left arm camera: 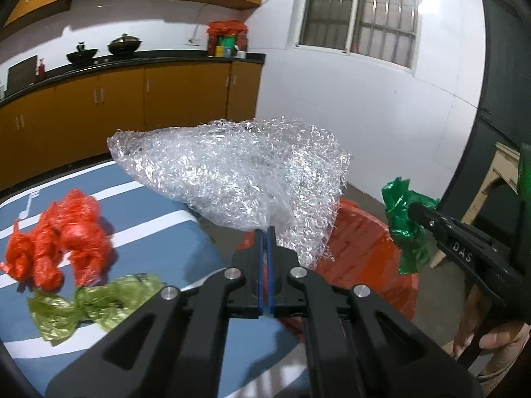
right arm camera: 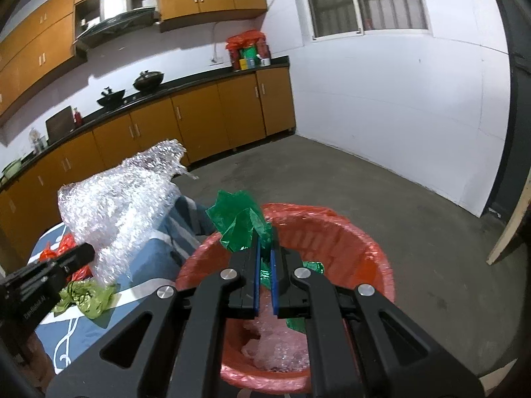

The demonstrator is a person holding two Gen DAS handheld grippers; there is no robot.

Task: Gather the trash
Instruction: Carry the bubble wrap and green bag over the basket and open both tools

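Both grippers' fingers are clamped: left gripper [left arm camera: 265, 232] pinches clear bubble wrap [left arm camera: 239, 179] billowing above its tips; right gripper [right arm camera: 264, 242] grips green plastic [right arm camera: 240, 220] over the red-lined bin [right arm camera: 365, 232]. Beyond: red and yellow-green wads [left arm camera: 56, 232] on the blue table [left arm camera: 159, 232].

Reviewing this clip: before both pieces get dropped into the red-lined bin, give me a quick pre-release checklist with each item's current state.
1. Left gripper jaws shut on the bubble wrap: ok.
2. Right gripper jaws shut on the green wrapper: ok.
3. Green wrapper over the bin opening: ok.
4. Bubble wrap over the bin: not ok; most of it hangs over the table edge.
5. Room left in the bin: ok; only some plastic at the bottom.
6. Table cleared: not ok; red bags and yellow-green wrapper remain.
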